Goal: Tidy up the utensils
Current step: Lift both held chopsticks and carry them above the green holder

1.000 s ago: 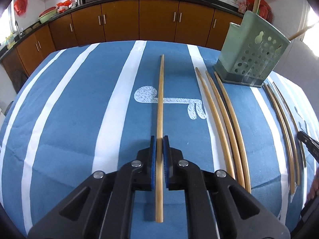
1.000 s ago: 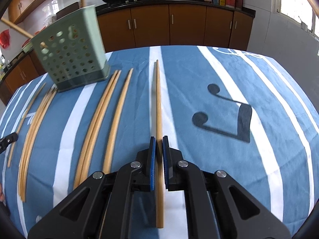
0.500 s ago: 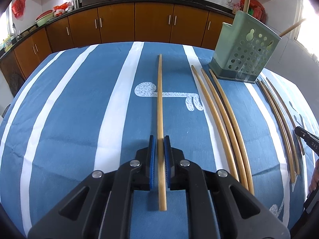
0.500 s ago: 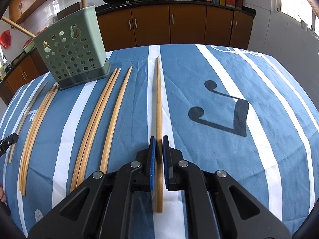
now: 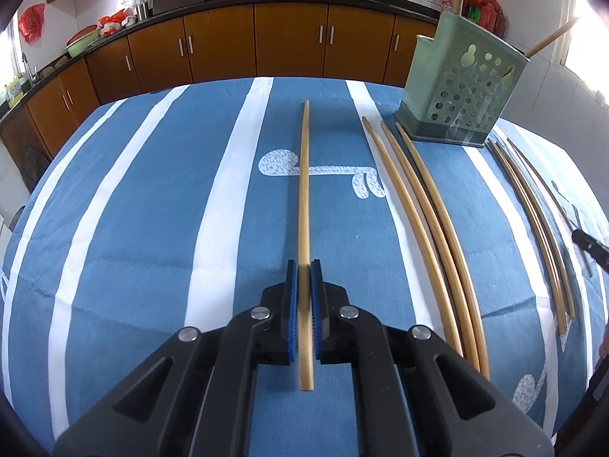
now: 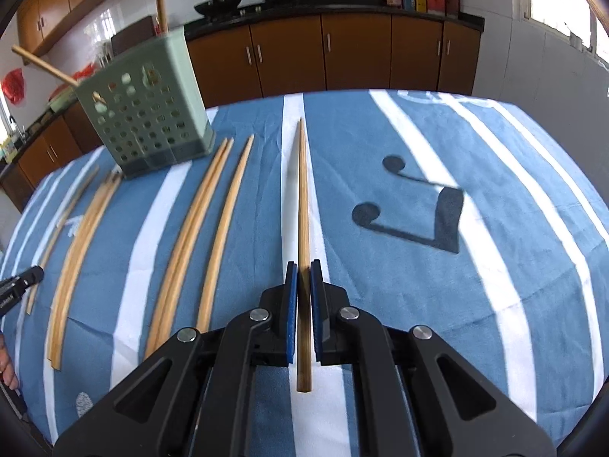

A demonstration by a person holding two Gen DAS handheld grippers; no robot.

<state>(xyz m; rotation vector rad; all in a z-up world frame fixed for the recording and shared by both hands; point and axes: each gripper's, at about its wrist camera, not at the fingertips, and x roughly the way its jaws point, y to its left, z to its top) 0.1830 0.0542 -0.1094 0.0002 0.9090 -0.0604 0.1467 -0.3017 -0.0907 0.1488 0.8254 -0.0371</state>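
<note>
My left gripper [image 5: 304,278]: level and pointing straight ahead over the cloth, its blue pads pinching one chopstick [image 5: 304,198] near its blunt back end.
Left chopstick: runs forward along the fingers, the butt sticking out behind the pads, the tip pointing toward the far table edge.
My right gripper [image 6: 303,278]: same low, forward pose, pads pressed onto a second chopstick [image 6: 302,198] near its thick end.
Right chopstick: lines up with the fingers, tapered tip pointing away from me.
Tablecloth [image 5: 160,228]: blue with white stripes, under both tools.
Loose chopsticks between my tools: three [image 5: 430,224] lying side by side on the cloth, right of my left gripper; seen again [image 6: 201,236] left of my right gripper.
Further bundle: several thinner sticks [image 5: 536,224] beyond those, close together.
Green holder [image 5: 458,87]: perforated, standing upright at the far ends of the loose sticks, with two sticks already poking from its top.
Cabinets [image 5: 289,42]: brown doors behind the table.
</note>
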